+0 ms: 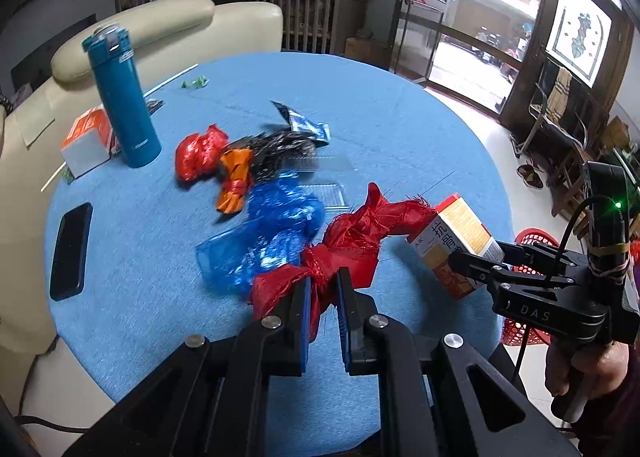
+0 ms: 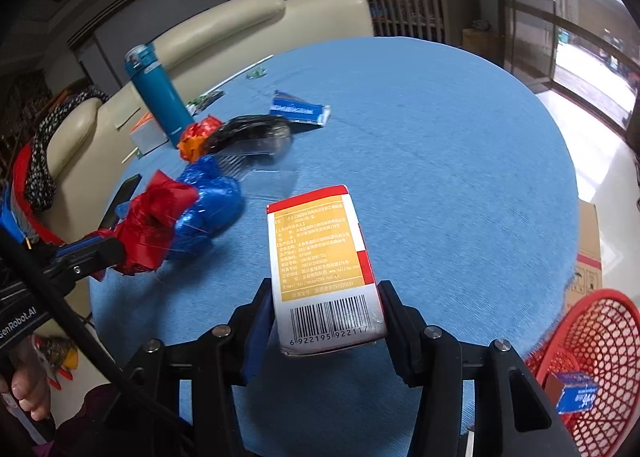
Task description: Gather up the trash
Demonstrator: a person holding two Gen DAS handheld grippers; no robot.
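Tilted tongs (image 2: 326, 321) clamp carton (image 2: 320, 253).

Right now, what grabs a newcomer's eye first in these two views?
Both tongs are loaded: the left tongs pinch a frayed red mesh bag at the near edge of the blue round table, and the right tongs clamp a yellow-and-white carton by its barcode end. Behind them lies a bright heap of wrappers, and a red basket waits off the table's right edge.
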